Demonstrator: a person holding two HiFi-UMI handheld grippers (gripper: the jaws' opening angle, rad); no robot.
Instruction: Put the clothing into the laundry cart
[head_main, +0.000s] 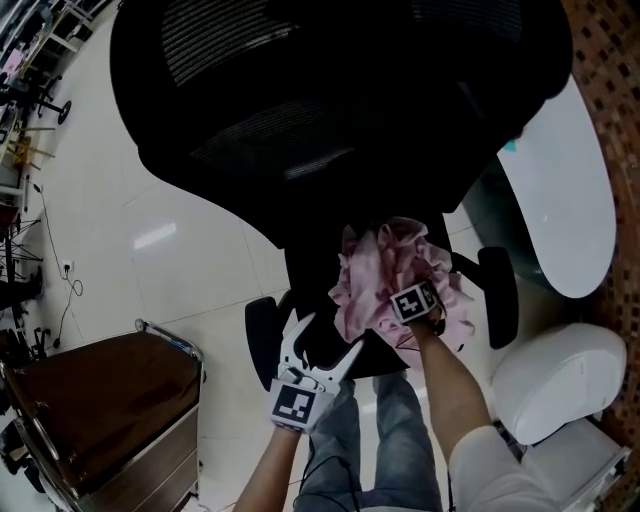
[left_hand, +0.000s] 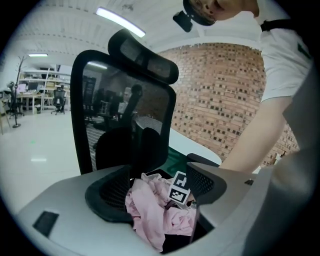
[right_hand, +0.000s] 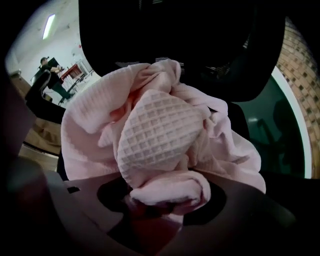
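Right gripper (right_hand: 167, 200) clamps one fold of the pink waffle-weave garment (head_main: 375, 265) — lifted, it may slip or snag the black mesh chair (head_main: 300, 100); left gripper (head_main: 328, 337) gapes empty.

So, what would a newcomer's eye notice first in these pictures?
A crumpled pink garment lies on the seat of a black office chair, central in the head view. The right gripper is shut on it. The left gripper hovers open to its left, and the laundry cart stands lower left.
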